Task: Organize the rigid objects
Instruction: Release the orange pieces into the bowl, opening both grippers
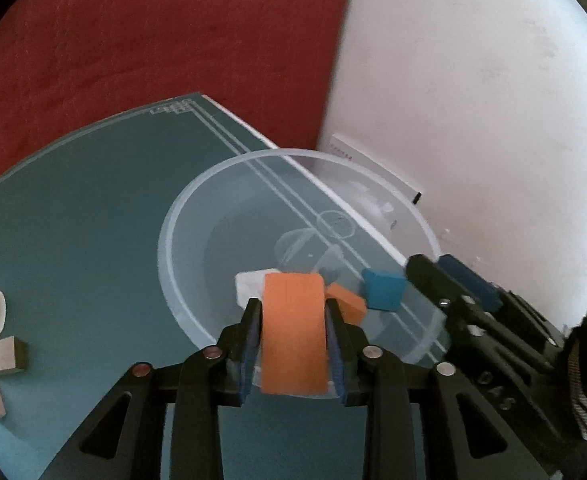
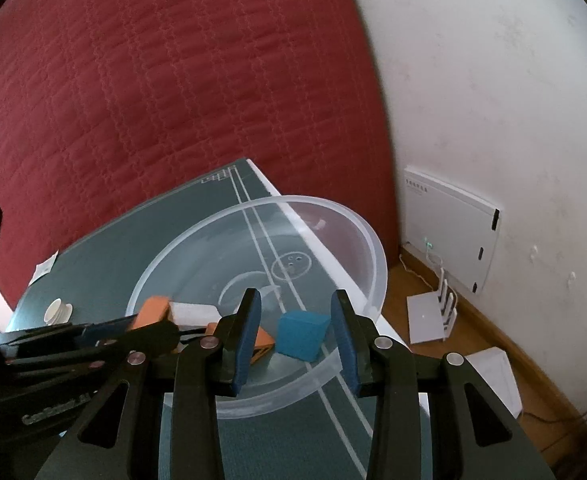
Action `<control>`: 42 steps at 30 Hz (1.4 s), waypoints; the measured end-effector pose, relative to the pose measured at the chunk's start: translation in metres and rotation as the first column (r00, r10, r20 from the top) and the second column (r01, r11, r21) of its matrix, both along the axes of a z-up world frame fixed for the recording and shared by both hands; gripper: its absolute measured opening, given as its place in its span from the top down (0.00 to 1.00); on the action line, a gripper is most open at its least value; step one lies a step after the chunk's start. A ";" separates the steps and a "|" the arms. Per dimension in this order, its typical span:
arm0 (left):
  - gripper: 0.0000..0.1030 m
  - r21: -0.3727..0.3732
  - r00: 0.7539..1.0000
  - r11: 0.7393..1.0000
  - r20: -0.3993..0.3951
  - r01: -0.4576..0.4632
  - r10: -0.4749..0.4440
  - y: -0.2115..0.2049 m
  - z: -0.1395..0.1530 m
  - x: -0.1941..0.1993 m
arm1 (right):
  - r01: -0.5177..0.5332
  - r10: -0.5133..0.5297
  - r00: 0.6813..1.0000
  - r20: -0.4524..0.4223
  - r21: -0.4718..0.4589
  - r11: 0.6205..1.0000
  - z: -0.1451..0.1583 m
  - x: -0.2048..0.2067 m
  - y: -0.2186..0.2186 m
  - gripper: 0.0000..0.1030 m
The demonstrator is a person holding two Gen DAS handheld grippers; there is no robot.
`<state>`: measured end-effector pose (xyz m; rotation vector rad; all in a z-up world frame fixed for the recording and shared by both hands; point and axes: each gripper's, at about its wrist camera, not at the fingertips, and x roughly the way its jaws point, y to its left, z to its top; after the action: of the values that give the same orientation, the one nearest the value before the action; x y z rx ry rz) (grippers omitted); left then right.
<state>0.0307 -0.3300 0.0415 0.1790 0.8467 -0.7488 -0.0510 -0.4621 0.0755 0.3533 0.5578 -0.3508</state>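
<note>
While the empty right tool [image 2: 295,334] is hanging open, the left tool [image 1: 293,332] is gripping an orange rectangular block [image 1: 293,332] over the clear plastic bowl [image 1: 165,240] for sorting.

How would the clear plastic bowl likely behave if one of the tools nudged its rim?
The clear plastic bowl looks thin-walled and holds only a few small blocks, such as the blue block, so it is probably light and would slide on the smooth green mat. Its wide, low shape suggests it would not tip easily. The rim might flex slightly.
</note>
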 end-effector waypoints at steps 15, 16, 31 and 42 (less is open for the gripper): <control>0.26 0.003 0.978 0.985 0.125 -0.171 0.169 0.031 0.011 0.025 | 0.002 -0.002 1.000 -0.002 -0.003 1.000 0.001 0.000 0.001 0.63; 0.23 0.001 0.977 0.985 0.128 -0.175 0.173 0.032 0.011 0.025 | 0.002 -0.002 1.000 -0.003 -0.002 1.000 0.001 0.000 0.001 0.63; 0.05 0.023 0.949 0.958 0.146 -0.285 0.279 0.062 0.008 0.022 | 0.008 -0.008 1.000 -0.009 -0.011 1.000 0.001 -0.001 0.001 0.63; 0.02 0.016 0.914 0.925 0.158 -0.380 0.373 0.096 0.005 0.026 | 0.015 -0.016 1.000 -0.013 -0.055 0.998 0.004 -0.002 0.006 0.55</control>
<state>0.0569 -0.2343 0.0467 0.1070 0.7244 -0.3477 -0.0526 -0.4562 0.0796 0.3030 0.5576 -0.3828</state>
